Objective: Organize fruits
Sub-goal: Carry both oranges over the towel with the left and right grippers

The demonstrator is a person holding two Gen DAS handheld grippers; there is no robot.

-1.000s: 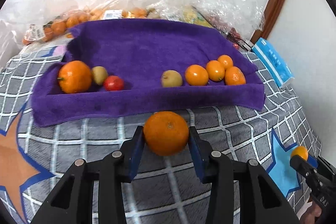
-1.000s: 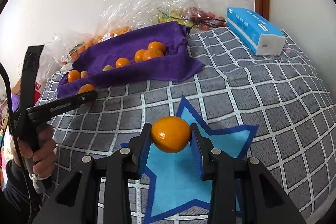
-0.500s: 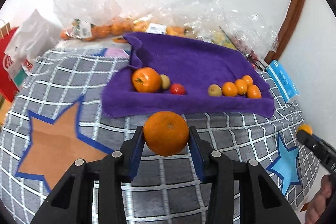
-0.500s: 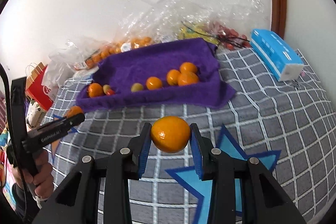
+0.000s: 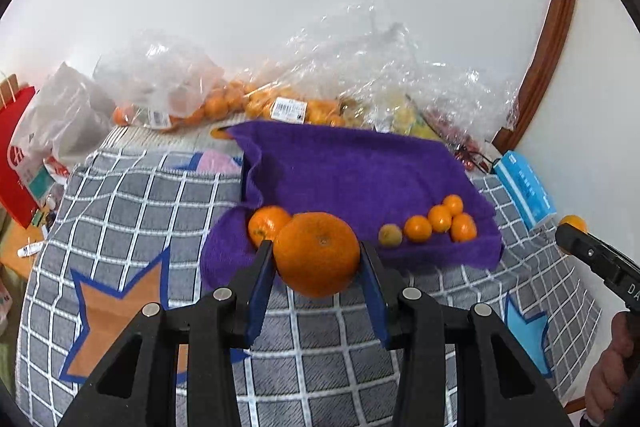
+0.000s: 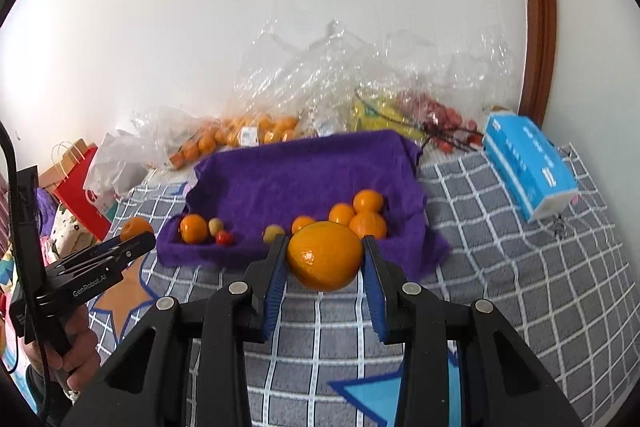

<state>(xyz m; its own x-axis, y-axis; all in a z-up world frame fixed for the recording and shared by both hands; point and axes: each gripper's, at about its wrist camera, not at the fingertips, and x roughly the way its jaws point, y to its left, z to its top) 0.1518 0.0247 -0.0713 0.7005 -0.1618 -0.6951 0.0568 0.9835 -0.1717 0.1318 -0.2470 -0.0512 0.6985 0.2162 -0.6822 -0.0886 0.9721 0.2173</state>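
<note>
My left gripper (image 5: 317, 263) is shut on a large orange (image 5: 317, 253), held above the bed short of the purple towel (image 5: 352, 171). My right gripper (image 6: 325, 261) is shut on another orange (image 6: 325, 255), also in front of the towel (image 6: 304, 175). On the towel's front fold lie a big orange (image 6: 193, 227), a small green fruit (image 6: 216, 225) and a red tomato (image 6: 224, 237) at the left, a yellowish fruit (image 6: 273, 232) in the middle, and several small oranges (image 6: 368, 215) at the right.
A grey checked bedspread (image 6: 520, 267) with star patches covers the bed. Clear plastic bags of oranges (image 6: 240, 135) and other fruit lie along the wall behind the towel. A blue tissue box (image 6: 528, 167) is at the right. A red paper bag (image 6: 80, 195) stands at the left.
Both grippers have pulled back and risen with their oranges, so the towel looks smaller and more wall shows. Both stay shut.
</note>
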